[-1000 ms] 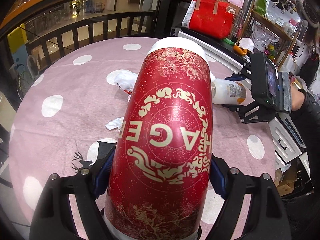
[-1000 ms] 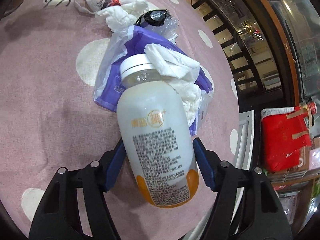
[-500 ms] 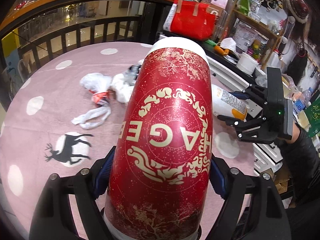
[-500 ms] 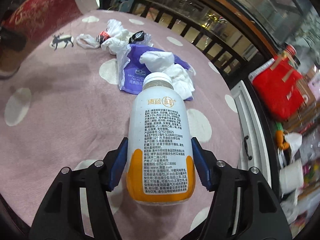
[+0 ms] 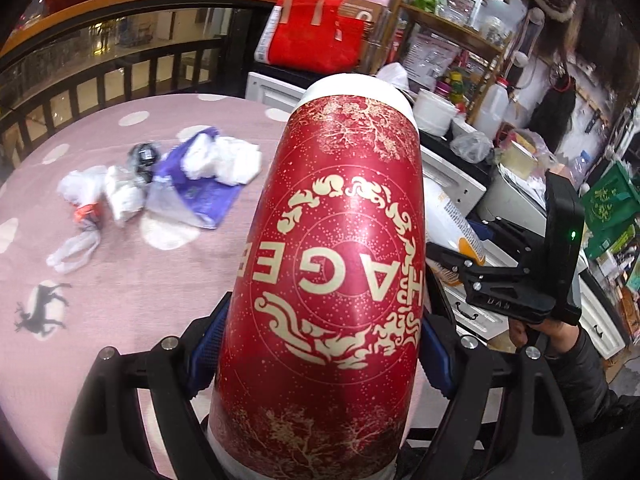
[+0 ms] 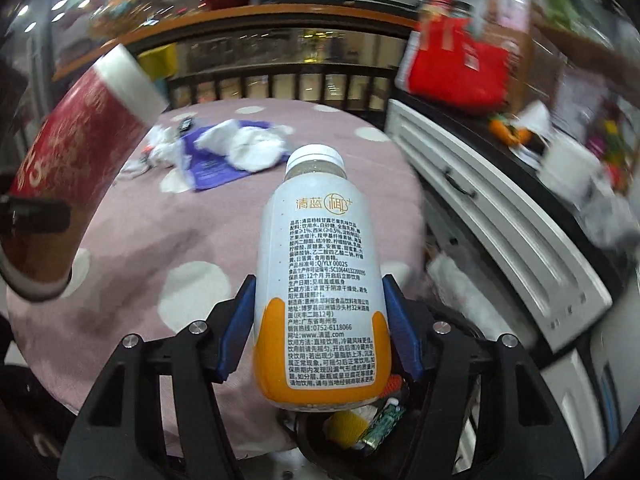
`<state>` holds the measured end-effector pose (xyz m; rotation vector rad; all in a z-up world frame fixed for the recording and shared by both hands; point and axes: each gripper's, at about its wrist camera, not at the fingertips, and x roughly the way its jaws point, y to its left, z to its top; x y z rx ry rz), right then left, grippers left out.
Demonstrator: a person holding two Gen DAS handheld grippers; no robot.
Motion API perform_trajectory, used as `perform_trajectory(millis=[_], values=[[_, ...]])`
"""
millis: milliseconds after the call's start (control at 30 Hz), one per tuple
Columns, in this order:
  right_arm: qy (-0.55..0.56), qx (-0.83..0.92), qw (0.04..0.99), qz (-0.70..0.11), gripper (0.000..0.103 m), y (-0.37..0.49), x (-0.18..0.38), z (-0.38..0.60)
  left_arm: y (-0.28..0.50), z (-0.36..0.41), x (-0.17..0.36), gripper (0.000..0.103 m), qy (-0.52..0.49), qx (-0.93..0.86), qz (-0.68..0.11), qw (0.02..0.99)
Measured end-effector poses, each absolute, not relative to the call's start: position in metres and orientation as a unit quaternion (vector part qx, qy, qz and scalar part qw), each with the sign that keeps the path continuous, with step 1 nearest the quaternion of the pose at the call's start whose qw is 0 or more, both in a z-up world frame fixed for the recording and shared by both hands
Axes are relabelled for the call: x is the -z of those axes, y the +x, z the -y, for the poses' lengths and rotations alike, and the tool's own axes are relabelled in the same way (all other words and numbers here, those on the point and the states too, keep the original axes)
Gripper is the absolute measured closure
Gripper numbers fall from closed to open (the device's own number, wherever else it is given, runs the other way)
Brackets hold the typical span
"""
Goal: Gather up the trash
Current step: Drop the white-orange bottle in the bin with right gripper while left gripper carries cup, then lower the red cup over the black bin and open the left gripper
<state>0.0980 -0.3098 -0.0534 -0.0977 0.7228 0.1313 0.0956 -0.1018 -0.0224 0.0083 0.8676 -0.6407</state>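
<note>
Pink dotted surface (image 5: 132,280), both hands carrying trash toward the bin.

Left fingers (image 5: 320,344) are clamped wide around a red can (image 5: 340,260); right fingers (image 6: 318,328) pinch a white bottle (image 6: 320,276), which hangs over the black bin (image 6: 348,428) just below them. Tissues (image 5: 224,158) and a purple wrapper (image 5: 200,196) lie well beyond. Best to centre the bottle over the bin mouth before letting go, then bring the can alongside.

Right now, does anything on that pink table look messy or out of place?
Yes. Crumpled white tissues sit heaped on a flattened purple plastic pouch, with knotted clear plastic bags strewn beside it, loose litter on the dotted pink tablecloth.
</note>
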Motion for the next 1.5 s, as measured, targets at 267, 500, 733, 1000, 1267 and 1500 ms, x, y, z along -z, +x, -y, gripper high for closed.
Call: perform_trajectory(millis=[267,500,733,1000,1267,1500], values=[[0.002,0.052,0.918,-0.394,0.041,0.076,0.087,0.382,0.086,0.175,0.040,0.023,0.034,0.362,-0.425,0.829],[0.046,0.078,0.884,-0.459,0.041,0.086,0.149,0.412,0.084,0.214,0.046,0.023,0.059,0.383,-0.428,0.816],[0.078,0.095,0.829,-0.546,0.041,0.117,0.228,0.421,0.083,0.245,0.054,0.023,0.079,0.394,-0.437,0.805],[0.068,0.119,0.775,-0.617,0.041,0.135,0.279,0.419,0.083,0.265,0.059,0.023,0.089,0.402,-0.442,0.797],[0.080,0.125,0.789,-0.596,0.041,0.116,0.266,0.421,0.081,0.282,0.060,0.023,0.094,0.416,-0.444,0.788],[0.109,0.184,0.822,-0.528,0.034,0.056,0.211,0.452,0.074,0.314,0.070,0.023,0.096,0.441,-0.459,0.765]])
